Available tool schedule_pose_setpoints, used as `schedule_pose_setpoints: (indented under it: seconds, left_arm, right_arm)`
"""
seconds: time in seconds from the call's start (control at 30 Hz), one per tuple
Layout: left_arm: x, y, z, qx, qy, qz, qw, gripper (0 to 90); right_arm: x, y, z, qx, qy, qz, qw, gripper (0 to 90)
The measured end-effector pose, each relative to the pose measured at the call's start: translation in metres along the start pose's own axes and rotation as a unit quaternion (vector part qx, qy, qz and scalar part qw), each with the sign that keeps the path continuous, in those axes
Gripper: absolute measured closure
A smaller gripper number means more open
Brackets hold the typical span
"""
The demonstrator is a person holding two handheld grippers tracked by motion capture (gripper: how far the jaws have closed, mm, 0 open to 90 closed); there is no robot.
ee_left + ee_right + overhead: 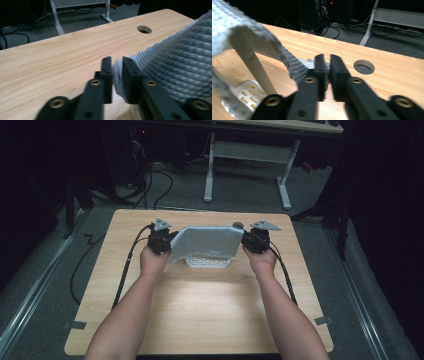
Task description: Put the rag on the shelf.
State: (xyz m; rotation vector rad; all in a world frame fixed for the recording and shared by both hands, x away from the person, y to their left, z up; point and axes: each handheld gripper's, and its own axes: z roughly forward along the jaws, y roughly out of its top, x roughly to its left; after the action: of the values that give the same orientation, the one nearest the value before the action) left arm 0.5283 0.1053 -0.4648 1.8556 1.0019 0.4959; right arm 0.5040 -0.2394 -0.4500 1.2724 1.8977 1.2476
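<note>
Grey cloth [207, 242] is held stretched at frame centre above a white perforated basket [207, 262]; left gripper [161, 239] and right gripper [256, 240] are each clamped on a cloth edge. Judged mid-task: cloth lifted, its placing still left.

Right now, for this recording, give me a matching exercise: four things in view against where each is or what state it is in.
Things:
1. cloth
2. white basket
3. round hole
4. left gripper

States:
A. cut through the tabletop
B. shut on a cloth edge
C. stretched between both grippers
D. on the table beneath the cloth

Pairs: 1-C, 2-D, 3-A, 4-B
</note>
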Motion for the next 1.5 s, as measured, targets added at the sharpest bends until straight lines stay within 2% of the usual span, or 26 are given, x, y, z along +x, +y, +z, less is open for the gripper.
schedule_pose_setpoints:
  seconds: [0.1, 0.4, 0.57, 0.73, 0.97, 1.07, 1.17, 1.27, 1.37, 1.5]
  left_arm:
    - [0.004, 0.003, -0.005, -0.007, 0.013, -0.004, 0.9999, 69.7]
    - [0.012, 0.01, -0.02, -0.027, 0.04, -0.009, 0.9988, 65.4]
    - [0.014, 0.012, -0.025, -0.03, 0.043, -0.011, 0.9986, 63.3]
    - [0.015, 0.013, -0.028, -0.03, 0.047, -0.01, 0.9984, 61.3]
    - [0.016, 0.014, -0.036, -0.024, 0.042, -0.005, 0.9988, 60.5]
    - [0.015, 0.012, -0.04, -0.029, 0.041, -0.003, 0.9987, 59.6]
    - [0.019, 0.005, -0.046, -0.032, 0.05, -0.015, 0.9981, 59.7]
    - [0.02, -0.001, -0.05, -0.031, 0.052, -0.019, 0.998, 59.6]
    - [0.02, -0.006, -0.056, -0.03, 0.056, -0.018, 0.9978, 59.3]
    - [0.021, -0.012, -0.064, -0.029, 0.057, -0.025, 0.9976, 58.1]
  right_arm:
    - [-0.003, 0.003, -0.003, -0.008, -0.001, 0.002, 1.0, 74.7]
    - [-0.012, 0.015, -0.015, -0.02, -0.006, 0.005, 0.9998, 66.8]
    - [-0.013, 0.019, -0.019, -0.024, -0.011, -0.008, 0.9996, 62.3]
    - [-0.014, 0.02, -0.022, -0.023, -0.017, -0.02, 0.9994, 61.5]
    - [-0.015, 0.019, -0.028, -0.021, -0.013, -0.022, 0.9994, 57.6]
    - [-0.015, 0.016, -0.033, -0.02, -0.01, -0.023, 0.9995, 53.1]
    - [-0.016, 0.014, -0.038, -0.013, -0.01, -0.021, 0.9996, 50.1]
    - [-0.018, 0.012, -0.043, -0.008, -0.006, -0.016, 0.9998, 49.5]
    - [-0.018, 0.009, -0.05, -0.022, -0.012, -0.021, 0.9995, 49.5]
    - [-0.018, 0.005, -0.058, -0.011, -0.014, -0.024, 0.9996, 47.0]
